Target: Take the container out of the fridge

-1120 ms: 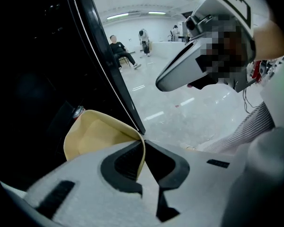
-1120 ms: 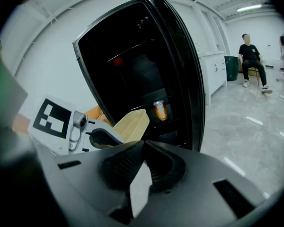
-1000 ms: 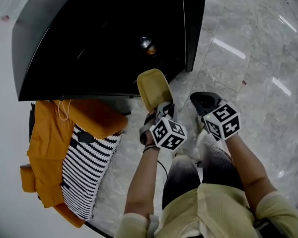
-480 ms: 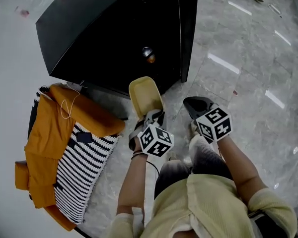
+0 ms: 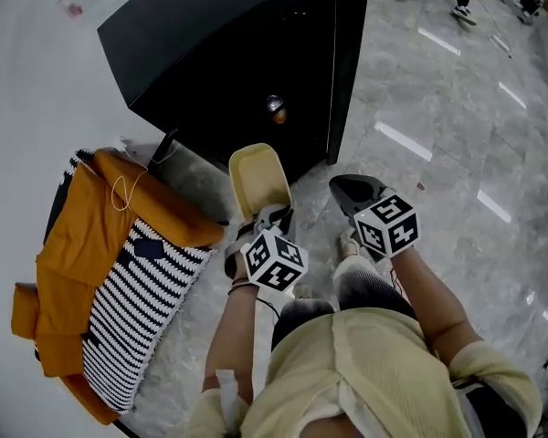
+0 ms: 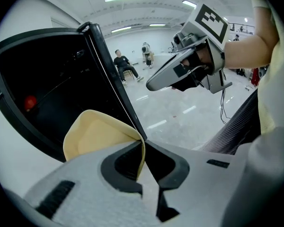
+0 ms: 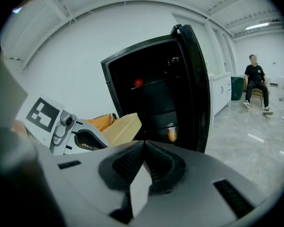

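Grey polished floor runs before a black fridge set against a white wall, its door swung open and an orange can low inside; a heap of orange and striped cloth lies beside the fridge at left. The left hand-held gripper is clamped on the rim of the pale yellow container, held clear of the fridge, in front of its opening. The right hand-held gripper, just beside it, has its jaws pressed together on nothing, and open floor lies beyond the door's edge.

No readable text or labels anywhere
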`<move>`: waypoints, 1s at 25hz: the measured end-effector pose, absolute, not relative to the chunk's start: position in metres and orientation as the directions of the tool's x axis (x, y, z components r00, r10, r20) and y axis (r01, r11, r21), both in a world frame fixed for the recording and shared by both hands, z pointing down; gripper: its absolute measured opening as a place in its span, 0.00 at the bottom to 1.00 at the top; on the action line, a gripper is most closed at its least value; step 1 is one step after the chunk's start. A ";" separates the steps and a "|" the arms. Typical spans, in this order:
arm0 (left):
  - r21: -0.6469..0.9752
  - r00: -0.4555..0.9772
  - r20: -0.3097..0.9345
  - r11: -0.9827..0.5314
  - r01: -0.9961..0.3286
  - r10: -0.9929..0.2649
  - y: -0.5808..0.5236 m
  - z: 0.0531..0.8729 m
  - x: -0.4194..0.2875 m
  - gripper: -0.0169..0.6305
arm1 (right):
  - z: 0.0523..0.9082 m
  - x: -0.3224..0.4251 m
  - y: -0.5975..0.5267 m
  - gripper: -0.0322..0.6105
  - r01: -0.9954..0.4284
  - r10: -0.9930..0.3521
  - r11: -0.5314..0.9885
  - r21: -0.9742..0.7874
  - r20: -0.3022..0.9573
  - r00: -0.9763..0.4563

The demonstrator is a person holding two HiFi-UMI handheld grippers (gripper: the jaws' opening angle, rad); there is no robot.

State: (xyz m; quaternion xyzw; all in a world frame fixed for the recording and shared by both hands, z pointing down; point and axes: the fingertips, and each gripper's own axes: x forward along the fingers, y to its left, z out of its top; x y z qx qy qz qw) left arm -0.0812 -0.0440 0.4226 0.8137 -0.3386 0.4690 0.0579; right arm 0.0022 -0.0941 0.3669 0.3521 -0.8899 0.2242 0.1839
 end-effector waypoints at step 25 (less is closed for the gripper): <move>-0.211 0.328 0.813 -0.768 -0.605 -0.482 0.035 0.410 -0.094 0.08 | 0.335 -0.007 -0.031 0.09 -0.717 -0.576 0.638 -0.282 0.444 -0.686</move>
